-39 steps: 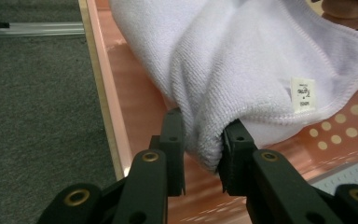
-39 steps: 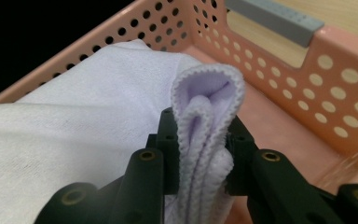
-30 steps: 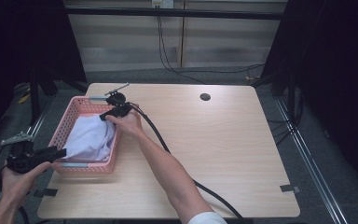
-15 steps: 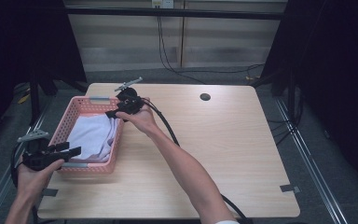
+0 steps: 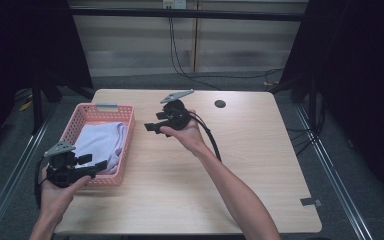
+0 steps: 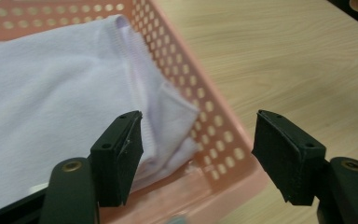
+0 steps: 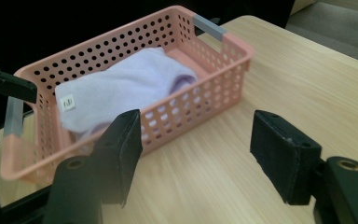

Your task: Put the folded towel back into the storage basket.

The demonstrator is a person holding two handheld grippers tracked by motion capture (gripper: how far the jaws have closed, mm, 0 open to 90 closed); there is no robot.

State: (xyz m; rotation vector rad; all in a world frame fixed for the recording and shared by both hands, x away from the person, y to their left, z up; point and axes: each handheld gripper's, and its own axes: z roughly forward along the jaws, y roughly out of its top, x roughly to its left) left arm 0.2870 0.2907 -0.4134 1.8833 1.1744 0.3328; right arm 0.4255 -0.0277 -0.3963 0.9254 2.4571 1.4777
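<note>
A pink perforated basket (image 5: 128,131) stands at the table's left with a folded lavender cloth (image 5: 100,142) lying in it. My left gripper (image 5: 92,162) hovers at the basket's near corner. Its jaws stand open and have just been opening. In the left gripper view the basket rim (image 6: 214,126) and the cloth (image 6: 51,93) lie beyond the left gripper (image 6: 198,144), ungripped. My right gripper (image 5: 154,121) hangs over the bare table just right of the basket. Its jaws are open, have just been opening, and hold nothing. The right gripper (image 7: 196,154) looks at the basket (image 7: 223,51) and cloth (image 7: 121,81).
A dark round hole (image 5: 220,104) sits in the tabletop at the back. The right gripper's black cable (image 5: 212,145) trails along the forearm. Grey tape (image 5: 310,202) marks the table's near right. The wooden table (image 5: 260,150) stretches right of the basket.
The right gripper has left the basket's far end, moving right and up over the table. The left gripper has moved right to the basket's near corner. Both pairs of jaws stand wider.
</note>
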